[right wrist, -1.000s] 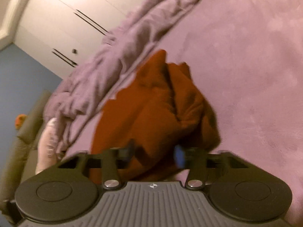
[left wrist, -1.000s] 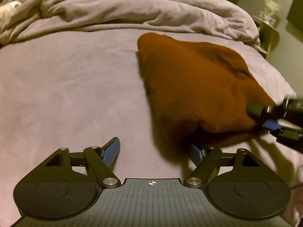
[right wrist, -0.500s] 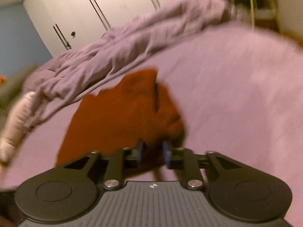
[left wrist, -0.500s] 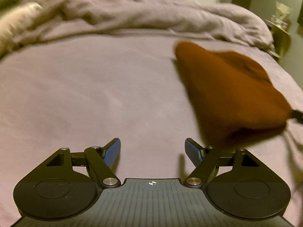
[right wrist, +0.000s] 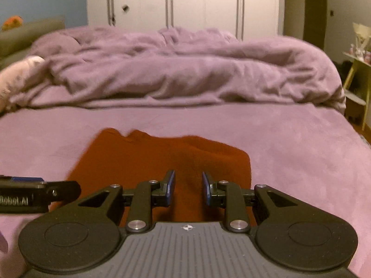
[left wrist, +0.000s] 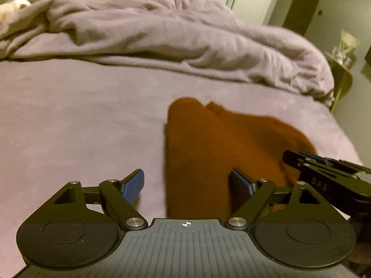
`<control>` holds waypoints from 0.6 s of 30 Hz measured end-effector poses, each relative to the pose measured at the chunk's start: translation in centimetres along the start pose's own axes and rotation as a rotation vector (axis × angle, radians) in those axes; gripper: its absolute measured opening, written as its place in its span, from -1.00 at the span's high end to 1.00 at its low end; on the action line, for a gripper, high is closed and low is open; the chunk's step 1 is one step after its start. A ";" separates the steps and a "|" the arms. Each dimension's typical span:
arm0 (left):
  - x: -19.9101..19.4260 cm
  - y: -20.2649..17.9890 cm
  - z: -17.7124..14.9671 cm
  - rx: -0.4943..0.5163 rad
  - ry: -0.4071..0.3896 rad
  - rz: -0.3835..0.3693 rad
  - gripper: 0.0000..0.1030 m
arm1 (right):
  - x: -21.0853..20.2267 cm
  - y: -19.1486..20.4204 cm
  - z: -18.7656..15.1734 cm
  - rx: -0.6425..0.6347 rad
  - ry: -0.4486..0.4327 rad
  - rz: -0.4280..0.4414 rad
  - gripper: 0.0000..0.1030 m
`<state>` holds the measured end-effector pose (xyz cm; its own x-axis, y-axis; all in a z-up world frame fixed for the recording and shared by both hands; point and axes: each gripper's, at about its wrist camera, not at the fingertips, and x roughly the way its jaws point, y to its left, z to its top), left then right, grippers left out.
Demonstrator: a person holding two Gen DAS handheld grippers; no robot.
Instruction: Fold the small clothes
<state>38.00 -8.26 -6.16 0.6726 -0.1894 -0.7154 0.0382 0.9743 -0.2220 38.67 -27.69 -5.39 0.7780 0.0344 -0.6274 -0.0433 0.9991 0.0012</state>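
Note:
A rust-brown knitted garment point(left wrist: 215, 153) lies folded flat on the purple bedsheet point(left wrist: 81, 127); it also shows in the right wrist view point(right wrist: 162, 159). My left gripper point(left wrist: 187, 184) is open and empty, its fingers apart over the garment's near left edge. My right gripper point(right wrist: 187, 185) is open and empty above the garment's near edge, jaws narrowly apart. The right gripper shows at the right of the left wrist view point(left wrist: 324, 173). The left gripper shows at the left of the right wrist view point(right wrist: 34, 194).
A rumpled purple duvet point(right wrist: 185, 69) is heaped across the far half of the bed. A pale pillow point(right wrist: 14, 76) lies at the far left. White wardrobe doors point(right wrist: 185, 2) stand behind. A small yellow side table point(right wrist: 357, 81) stands past the bed's right edge.
My right gripper let go of the garment and opened. The garment dropped flat onto the sheet. Both grippers swung round to face the duvet, and the left moved over the garment's near edge.

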 end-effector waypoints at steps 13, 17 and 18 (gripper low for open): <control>-1.6 4.4 -1.5 -0.014 0.011 -0.170 -0.93 | -0.7 -4.8 -2.2 0.047 0.032 0.035 -0.19; -1.6 6.8 -2.1 -0.095 0.084 -0.330 -0.90 | -3.0 -9.2 -4.4 0.198 0.077 0.119 -0.68; -1.2 6.9 -2.2 -0.122 0.105 -0.363 -0.89 | -2.8 -10.2 -4.8 0.268 0.099 0.165 -0.67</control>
<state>35.82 -1.56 -8.28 0.5522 -0.5361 -0.6384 0.1674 0.8215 -0.5451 33.94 -38.14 -7.41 0.7087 0.2069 -0.6745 0.0133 0.9520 0.3059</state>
